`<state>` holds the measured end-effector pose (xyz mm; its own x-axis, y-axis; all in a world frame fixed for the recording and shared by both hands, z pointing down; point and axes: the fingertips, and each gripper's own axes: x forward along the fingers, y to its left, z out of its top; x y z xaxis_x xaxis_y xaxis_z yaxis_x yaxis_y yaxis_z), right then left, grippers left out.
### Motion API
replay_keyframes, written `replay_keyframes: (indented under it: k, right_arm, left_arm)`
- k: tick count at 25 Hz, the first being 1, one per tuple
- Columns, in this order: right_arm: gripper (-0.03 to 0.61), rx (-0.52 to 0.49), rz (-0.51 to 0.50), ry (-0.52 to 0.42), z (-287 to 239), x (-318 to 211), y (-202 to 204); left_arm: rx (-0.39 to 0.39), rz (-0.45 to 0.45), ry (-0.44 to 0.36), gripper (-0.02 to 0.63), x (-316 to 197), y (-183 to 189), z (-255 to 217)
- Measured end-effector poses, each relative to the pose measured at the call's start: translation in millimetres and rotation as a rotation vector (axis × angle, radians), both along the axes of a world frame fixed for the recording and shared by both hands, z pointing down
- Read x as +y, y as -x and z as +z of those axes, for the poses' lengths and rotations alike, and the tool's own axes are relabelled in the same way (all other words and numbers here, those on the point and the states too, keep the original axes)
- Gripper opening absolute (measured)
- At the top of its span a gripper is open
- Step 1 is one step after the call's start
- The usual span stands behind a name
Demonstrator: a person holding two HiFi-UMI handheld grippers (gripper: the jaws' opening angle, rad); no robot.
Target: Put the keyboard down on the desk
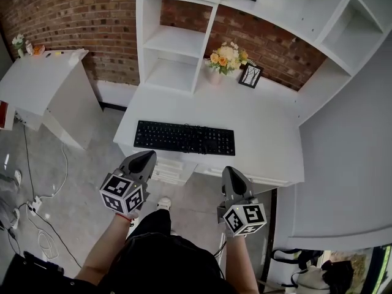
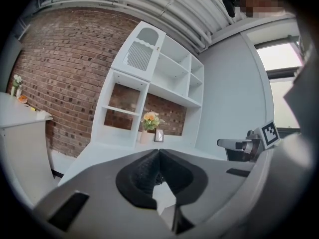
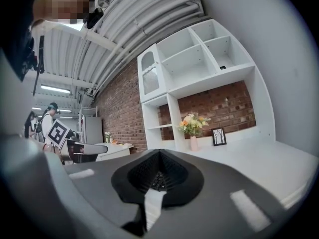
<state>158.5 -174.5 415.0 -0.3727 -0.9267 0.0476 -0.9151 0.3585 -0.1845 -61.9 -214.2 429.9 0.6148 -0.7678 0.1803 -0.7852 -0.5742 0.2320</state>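
A black keyboard [image 1: 184, 138] lies flat on the white desk [image 1: 269, 146], near its front edge. My left gripper [image 1: 146, 158] hangs in front of the desk below the keyboard's left part, its jaws shut with nothing between them. My right gripper [image 1: 232, 175] is below the keyboard's right end, also shut and empty. Both stand apart from the keyboard. In the left gripper view the closed tips [image 2: 158, 153] point at the desk, with the right gripper [image 2: 234, 144] at the side. Through the right gripper's [image 3: 158, 152] closed jaws a few keyboard keys [image 3: 158, 181] show.
A flower vase [image 1: 224, 60] and a small picture frame [image 1: 250, 75] stand at the back of the desk under white shelves [image 1: 177, 48]. A second white table [image 1: 43, 81] is at the left. Cables [image 1: 37, 207] lie on the floor. Another person [image 3: 49, 121] stands far off.
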Motion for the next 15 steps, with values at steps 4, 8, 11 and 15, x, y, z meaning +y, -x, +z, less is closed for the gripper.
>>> replay_keyframes:
  k: [4,8,11,15]
  right_arm:
    - [0.002,0.013,-0.001,-0.019,-8.7,13.3,-0.2]
    - [0.003,0.007,0.002,-0.038,-16.6,25.1,-1.6]
    - [0.002,-0.001,0.004,-0.048,-21.8,32.3,-2.1]
    - [0.003,0.001,-0.002,-0.065,-28.9,41.5,0.0]
  left_arm:
    - [0.012,-0.016,-0.027,-0.009,14.4,4.3,-12.1]
    - [0.018,-0.031,-0.054,-0.009,26.6,7.6,-23.0]
    - [0.028,-0.042,-0.069,-0.009,33.9,9.5,-30.3]
    - [0.035,-0.05,-0.084,-0.009,44.2,13.1,-37.2]
